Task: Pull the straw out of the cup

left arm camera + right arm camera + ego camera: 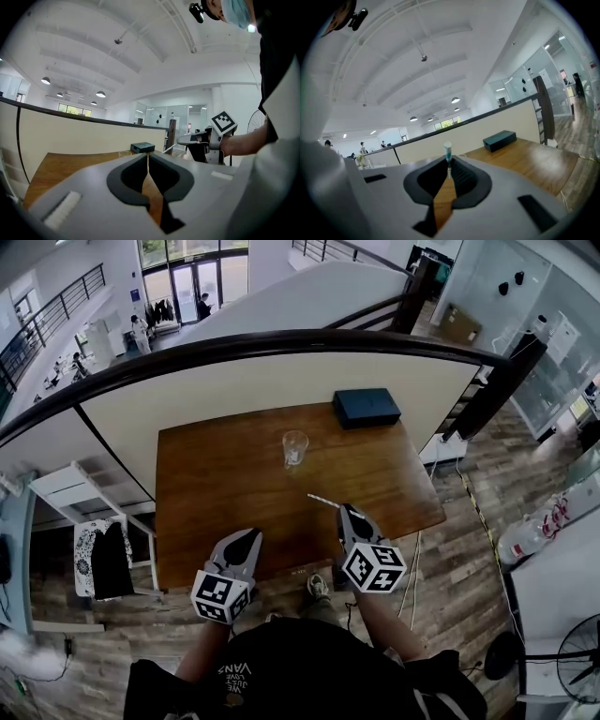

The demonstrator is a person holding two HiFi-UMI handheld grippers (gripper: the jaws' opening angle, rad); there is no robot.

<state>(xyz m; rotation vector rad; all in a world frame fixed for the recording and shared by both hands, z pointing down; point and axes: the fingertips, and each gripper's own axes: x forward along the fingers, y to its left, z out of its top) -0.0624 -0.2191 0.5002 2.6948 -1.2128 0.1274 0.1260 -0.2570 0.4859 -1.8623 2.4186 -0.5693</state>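
Note:
A clear plastic cup (294, 448) stands upright on the wooden table (216, 493), near the far middle, with no straw in it. My right gripper (343, 509) is shut on a thin striped straw (322, 500), which sticks out to the left over the table's near part, well short of the cup. In the right gripper view the straw (448, 152) rises upright from the closed jaws. My left gripper (249, 534) hovers at the table's near edge, shut with nothing in it; its jaws meet in the left gripper view (147, 158). There the right gripper (206, 139) shows at right.
A dark flat box (367, 407) lies at the table's far right corner. A curved low wall with a dark rail (281, 343) runs behind the table. A white rack with dark cloth (103, 554) stands left of the table. The floor drops off beyond the right edge.

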